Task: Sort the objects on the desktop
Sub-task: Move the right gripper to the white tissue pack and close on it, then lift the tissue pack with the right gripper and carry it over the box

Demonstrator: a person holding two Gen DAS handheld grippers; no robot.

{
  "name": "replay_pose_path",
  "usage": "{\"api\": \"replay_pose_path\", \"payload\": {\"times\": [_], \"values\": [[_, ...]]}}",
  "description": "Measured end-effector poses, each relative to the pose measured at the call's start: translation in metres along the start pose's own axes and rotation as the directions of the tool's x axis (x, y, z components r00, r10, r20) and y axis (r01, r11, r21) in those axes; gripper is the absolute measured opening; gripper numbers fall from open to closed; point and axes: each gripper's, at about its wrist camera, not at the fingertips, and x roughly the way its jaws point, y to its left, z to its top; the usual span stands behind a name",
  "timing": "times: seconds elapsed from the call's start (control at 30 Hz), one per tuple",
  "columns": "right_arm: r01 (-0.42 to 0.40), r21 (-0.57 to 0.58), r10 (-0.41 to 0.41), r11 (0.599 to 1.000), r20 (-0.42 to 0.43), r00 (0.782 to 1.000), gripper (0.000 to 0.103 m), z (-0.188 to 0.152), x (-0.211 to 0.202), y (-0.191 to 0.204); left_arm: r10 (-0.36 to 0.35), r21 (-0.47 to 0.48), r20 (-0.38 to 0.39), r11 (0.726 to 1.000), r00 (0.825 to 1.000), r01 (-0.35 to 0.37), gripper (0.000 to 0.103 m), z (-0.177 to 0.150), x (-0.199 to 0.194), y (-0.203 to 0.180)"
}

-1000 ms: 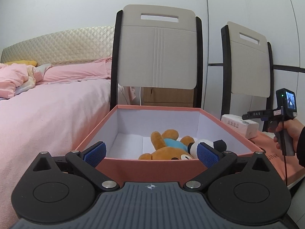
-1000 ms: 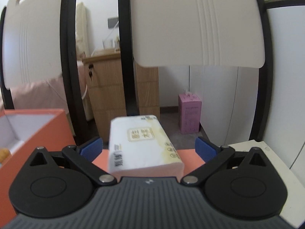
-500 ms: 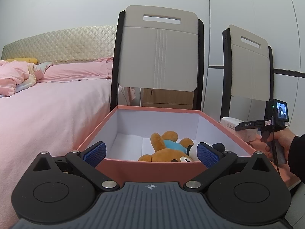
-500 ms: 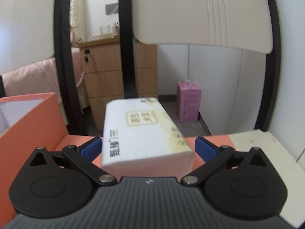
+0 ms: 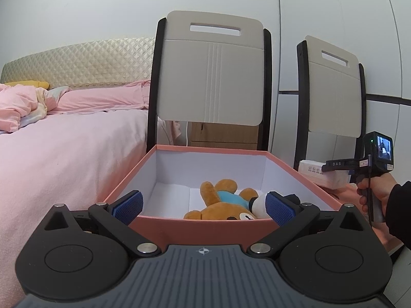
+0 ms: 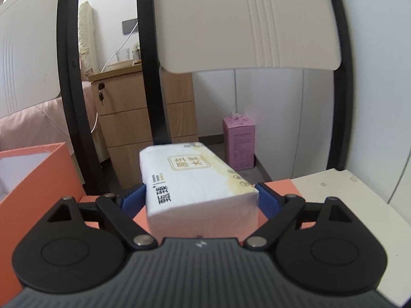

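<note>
A white tissue pack (image 6: 197, 179) with printed characters lies between my right gripper's (image 6: 199, 200) blue pads; the jaws have closed onto its sides. It also shows in the left wrist view (image 5: 318, 173), beside the orange box. The orange box (image 5: 205, 224) stands open with white inner walls. A brown teddy bear (image 5: 221, 202) and a black-and-white plush lie inside it. My left gripper (image 5: 203, 206) is open and empty, just in front of the box's near wall. The box's corner shows at the left in the right wrist view (image 6: 38, 179).
Two chairs (image 5: 210, 77) stand behind the table. A pink bed (image 5: 64, 141) is at the left. An orange lid (image 6: 277, 190) and a white table edge (image 6: 346, 200) lie under the pack. A wooden cabinet (image 6: 143, 118) and a pink carton (image 6: 239, 143) stand on the floor behind.
My right gripper has moved forward around the tissue pack and its jaws have closed on it. The left gripper has stayed open and has barely shifted.
</note>
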Motion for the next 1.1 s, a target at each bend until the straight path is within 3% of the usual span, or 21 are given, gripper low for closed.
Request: {"api": "replay_pose_path", "payload": {"times": [0.23, 0.53, 1.1], "values": [[0.012, 0.067, -0.017, 0.998, 0.073, 0.997, 0.087, 0.015, -0.031, 0.005, -0.002, 0.002, 0.004, 1.000, 1.000, 0.002, 0.102, -0.001, -0.002, 0.000], [0.021, 0.080, -0.030, 0.997, 0.108, 0.994, 0.086, 0.031, -0.059, 0.019, -0.003, 0.004, 0.009, 1.000, 1.000, 0.003, 0.102, -0.001, -0.003, -0.001], [-0.093, 0.002, 0.089, 0.996, 0.269, 0.959, 0.086, 0.056, -0.114, 0.069, -0.004, 0.006, 0.015, 1.000, 1.000, 0.004, 0.102, 0.000, -0.004, -0.003]]}}
